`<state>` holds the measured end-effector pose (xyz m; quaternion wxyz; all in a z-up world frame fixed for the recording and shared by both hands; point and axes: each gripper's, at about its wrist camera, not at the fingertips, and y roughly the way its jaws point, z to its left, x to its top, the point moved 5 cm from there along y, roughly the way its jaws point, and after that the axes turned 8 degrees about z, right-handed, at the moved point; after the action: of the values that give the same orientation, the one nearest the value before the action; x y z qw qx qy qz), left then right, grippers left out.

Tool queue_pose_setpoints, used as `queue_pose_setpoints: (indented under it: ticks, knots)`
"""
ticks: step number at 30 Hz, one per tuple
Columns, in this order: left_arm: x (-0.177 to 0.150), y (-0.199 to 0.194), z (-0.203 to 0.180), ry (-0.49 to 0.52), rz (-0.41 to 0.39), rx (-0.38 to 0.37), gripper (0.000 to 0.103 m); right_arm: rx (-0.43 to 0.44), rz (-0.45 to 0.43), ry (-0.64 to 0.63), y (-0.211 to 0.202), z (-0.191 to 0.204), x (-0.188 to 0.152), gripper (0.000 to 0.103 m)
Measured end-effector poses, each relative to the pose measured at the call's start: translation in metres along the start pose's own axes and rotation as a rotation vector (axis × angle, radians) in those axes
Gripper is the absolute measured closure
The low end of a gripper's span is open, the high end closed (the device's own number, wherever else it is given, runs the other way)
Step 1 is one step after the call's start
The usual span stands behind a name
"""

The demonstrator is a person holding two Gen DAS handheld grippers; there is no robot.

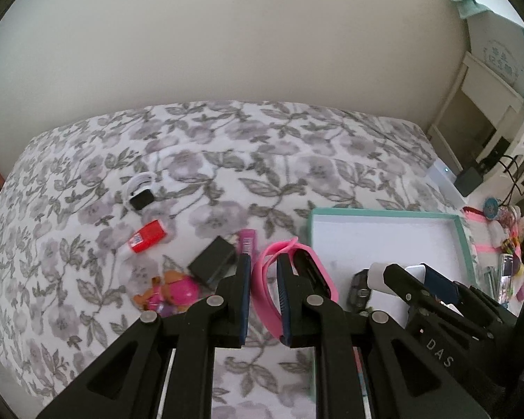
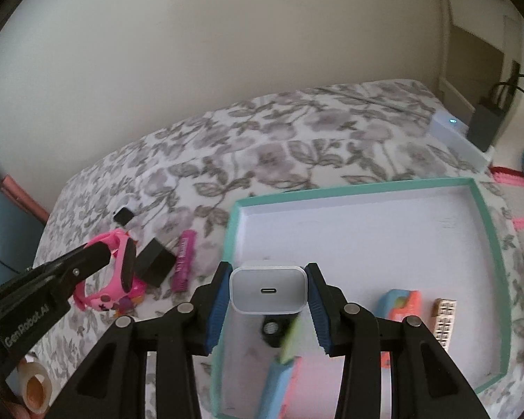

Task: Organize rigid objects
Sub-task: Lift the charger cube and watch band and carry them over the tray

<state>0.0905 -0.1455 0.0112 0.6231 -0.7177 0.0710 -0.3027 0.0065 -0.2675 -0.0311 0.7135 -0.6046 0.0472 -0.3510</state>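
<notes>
So we see left gripper [image 1: 264,281] pinched tight on pink watch band [image 1: 262,272], up over flowery bed [image 1: 87,279]. Right gripper [image 2: 268,291] squeezes white charger block [image 2: 267,288] w/ both blue pads, over teal tray [image 2: 489,216] edge. Black box [image 2: 154,262], purple tube [image 2: 183,262] lie on bed btw. band & tray.

Charger [image 2: 267,289] smooth white plastic; watch band [image 1: 265,272] matt pink rubbery; bedspread [image 1: 227,160] soft floral cloth.
</notes>
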Motion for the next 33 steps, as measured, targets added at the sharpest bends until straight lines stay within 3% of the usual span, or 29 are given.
queue_pose_setpoints:
  ticks: [8, 16, 23, 33]
  knots:
    - [-0.001, 0.009, -0.039, 0.056, 0.008, -0.006, 0.088, -0.031, -0.009, 0.044, -0.006, -0.028, 0.003, 0.058]
    - [-0.011, 0.034, -0.097, 0.164, 0.034, -0.04, 0.088, -0.168, -0.046, 0.15, -0.016, -0.093, 0.009, 0.058]
    - [-0.021, 0.049, -0.137, 0.26, 0.037, -0.025, 0.088, -0.248, -0.037, 0.269, -0.019, -0.147, 0.0, 0.058]
    - [-0.027, 0.065, -0.145, 0.288, 0.063, 0.001, 0.087, -0.278, -0.017, 0.269, -0.01, -0.162, -0.003, 0.058]
